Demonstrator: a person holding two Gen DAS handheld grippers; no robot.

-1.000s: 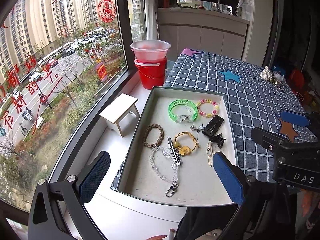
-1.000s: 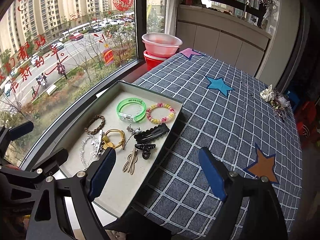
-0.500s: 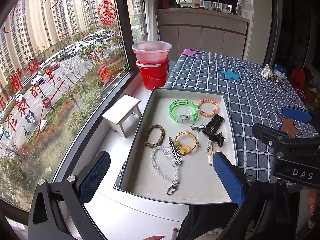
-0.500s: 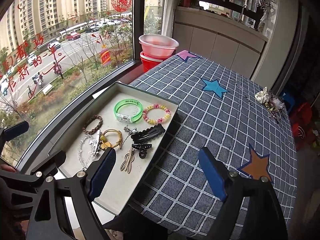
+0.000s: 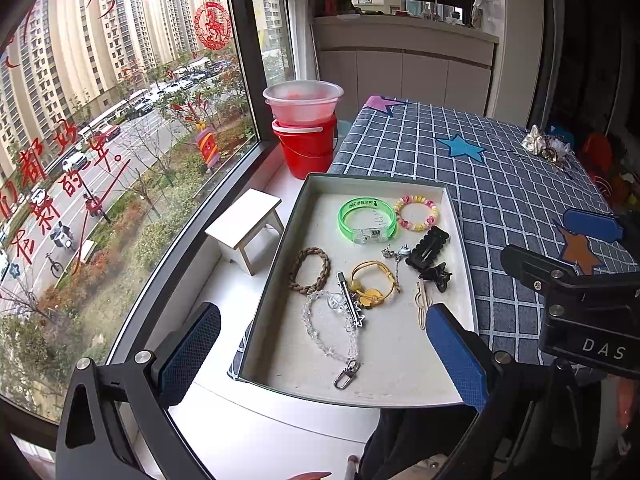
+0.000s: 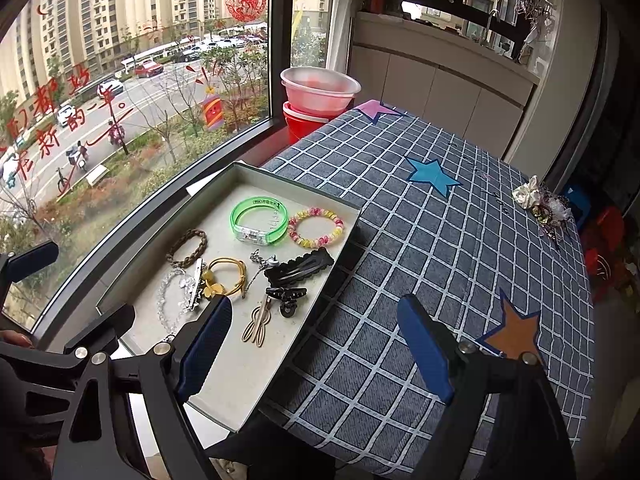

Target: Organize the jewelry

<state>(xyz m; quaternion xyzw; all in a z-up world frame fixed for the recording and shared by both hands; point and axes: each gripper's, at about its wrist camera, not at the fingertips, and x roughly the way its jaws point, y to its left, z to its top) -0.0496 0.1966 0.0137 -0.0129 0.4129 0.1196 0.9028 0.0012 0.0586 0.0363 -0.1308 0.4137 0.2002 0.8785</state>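
Both grippers hang wide open and empty: the left gripper above the tray's near end, the right gripper over its near right corner. In the past second they have barely shifted, so nothing is gripped yet. In the tray lie the crystal chain, yellow tie, black clips, then green bangle and bead bracelet. Farther off on the cloth sits another heap.
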